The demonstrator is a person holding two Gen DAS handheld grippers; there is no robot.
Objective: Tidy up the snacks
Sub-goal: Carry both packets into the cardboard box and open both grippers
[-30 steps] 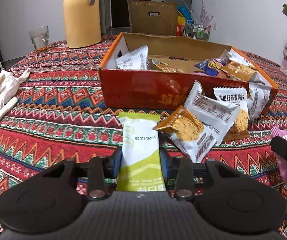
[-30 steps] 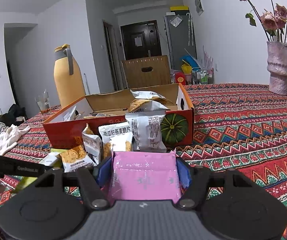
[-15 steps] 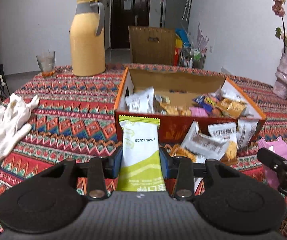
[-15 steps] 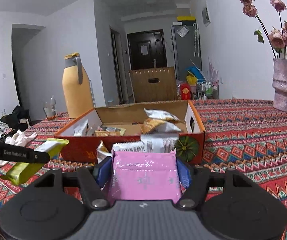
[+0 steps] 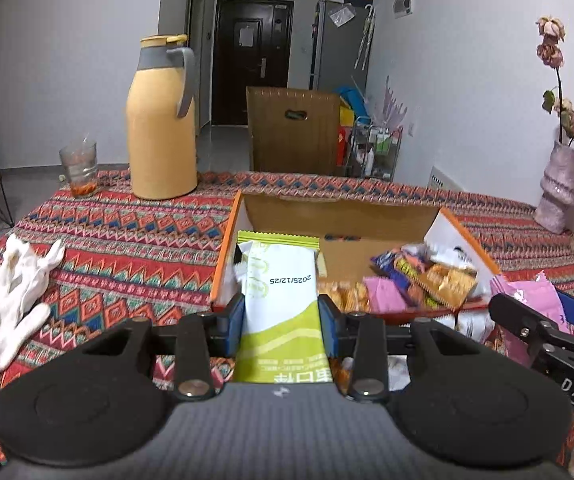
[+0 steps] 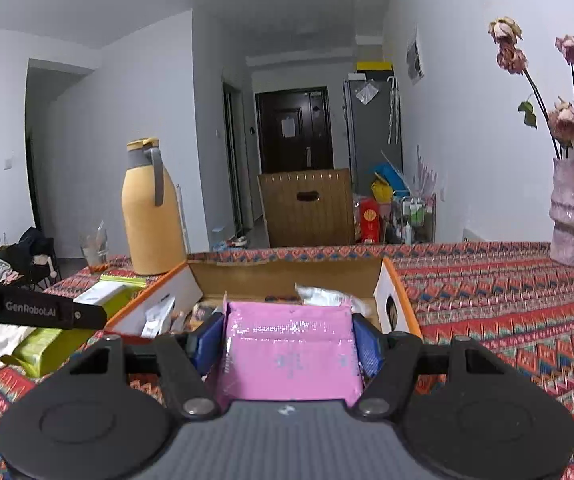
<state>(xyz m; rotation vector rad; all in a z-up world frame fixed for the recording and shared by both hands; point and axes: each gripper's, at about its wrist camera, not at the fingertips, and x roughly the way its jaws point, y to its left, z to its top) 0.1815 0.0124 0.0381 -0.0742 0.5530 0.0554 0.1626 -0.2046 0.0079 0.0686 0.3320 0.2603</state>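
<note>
Above the patterned tablecloth (image 5: 127,240), left gripper (image 5: 281,316) clamping a green-and-white snack packet (image 5: 281,300), right gripper (image 6: 289,340) clamping a pink packet (image 6: 291,352), open snack box (image 5: 343,216) just beyond.

Jug (image 5: 162,120) left behind snack box (image 5: 343,216)

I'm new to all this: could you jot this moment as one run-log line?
left gripper: shut on green snack packet | right gripper: shut on pink snack packet | both facing open snack box

Both wrist views near, facing snack box (image 5: 339,216)
</note>
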